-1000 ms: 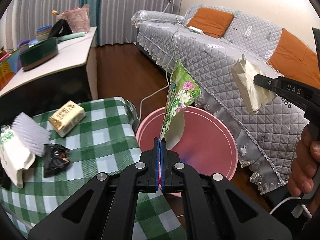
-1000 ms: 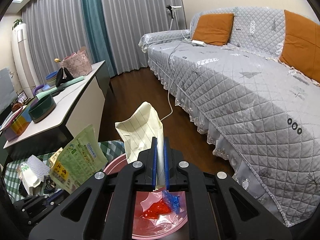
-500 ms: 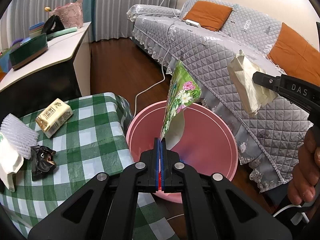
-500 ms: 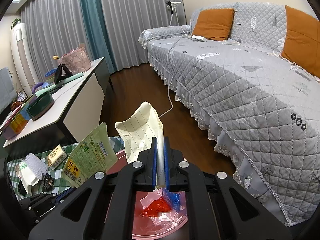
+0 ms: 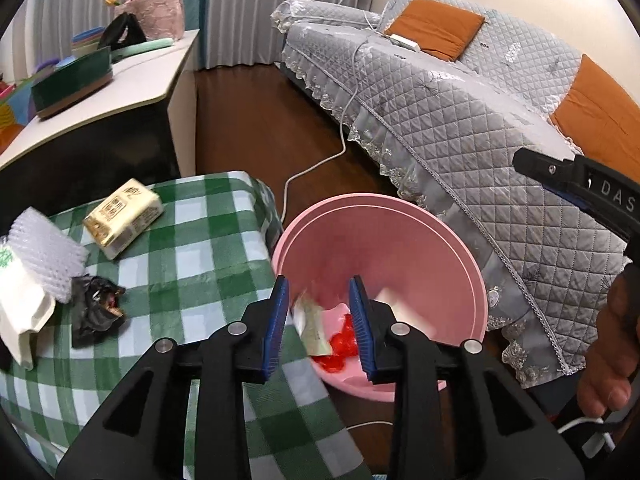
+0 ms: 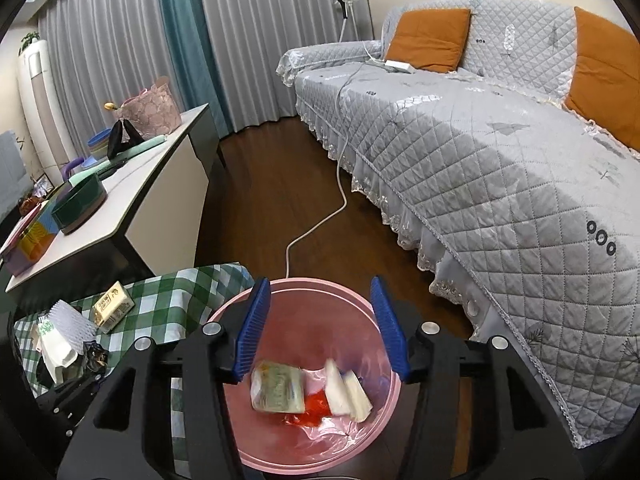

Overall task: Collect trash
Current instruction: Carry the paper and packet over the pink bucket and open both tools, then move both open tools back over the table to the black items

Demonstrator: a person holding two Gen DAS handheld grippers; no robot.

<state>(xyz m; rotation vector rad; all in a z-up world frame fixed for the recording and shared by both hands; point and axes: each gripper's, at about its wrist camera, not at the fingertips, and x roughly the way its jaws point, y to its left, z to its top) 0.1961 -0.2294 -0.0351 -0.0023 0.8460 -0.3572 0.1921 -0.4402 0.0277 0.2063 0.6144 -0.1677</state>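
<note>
The round pink plastic basin [image 6: 256,448] sits on the dark wood floor just beside the table draped in a green-and-white checked cloth [image 5: 200,248], and inside it lie a crumpled green printed snack packet [image 6: 276,387], a folded cream paper wrapper [image 6: 346,390] and a scrap of red plastic [image 6: 314,406] on a clear film. The packet and wrapper look blurred, light and flimsy, so I judge they are only just settling in the bowl. The left gripper [image 5: 319,320] hangs over the near rim with its blue-padded jaws partly apart and nothing between them; they have just been opening. The right gripper [image 6: 322,328] hangs above the middle of the basin, its jaws wider apart and likewise bare, also having just been opening. More trash waits on the cloth: a cream rectangular carton [image 5: 124,218], a white foam net sleeve [image 5: 46,256], a crumpled black wrapper [image 5: 96,308] and a white paper bag [image 5: 24,316]. The risks from here, as I judge them: the black wrapper and foam sleeve touch each other, so a pinch on one could drag the other off the table edge; the thin bag may slip from smooth pads; and a light piece let go near the rim could flutter onto the floor beside the white cable [image 6: 320,220].
</note>
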